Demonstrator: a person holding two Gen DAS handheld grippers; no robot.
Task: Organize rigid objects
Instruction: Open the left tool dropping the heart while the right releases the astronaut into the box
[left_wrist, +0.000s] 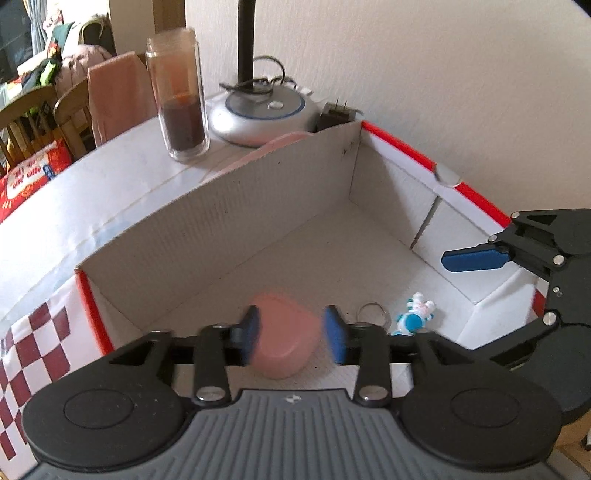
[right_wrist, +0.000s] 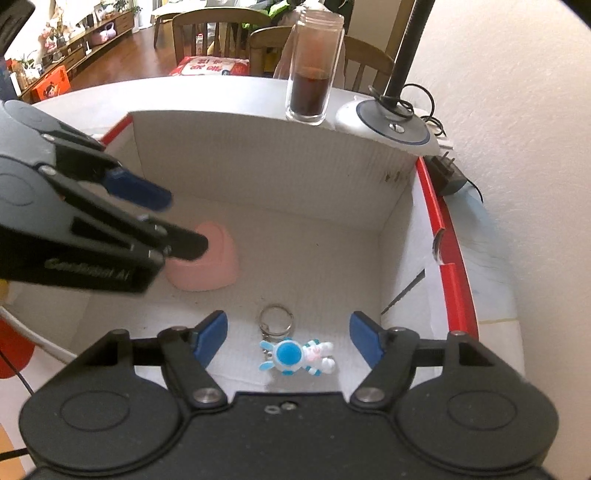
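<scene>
Left fingers (left_wrist: 334, 338) apart around pink case (left_wrist: 284, 338); right fingers (right_wrist: 212, 332) apart astride keychain (right_wrist: 295, 356).

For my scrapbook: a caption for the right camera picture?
Open right gripper over a blue-and-white bunny keychain in the white cardboard box.

Looked like smooth pink plastic case (right_wrist: 210, 258), rough cardboard box (right_wrist: 258, 173) (matt white inside), shiny metal ring (right_wrist: 276, 320).

The box (right_wrist: 266, 177) sits on the bench (right_wrist: 207, 94). Inside it, the soap case (right_wrist: 218, 266) lies left of the keyring (right_wrist: 295, 350). Behind the box stand a glass (right_wrist: 314, 74) and, to its right, a lamp base (right_wrist: 388, 123).
</scene>
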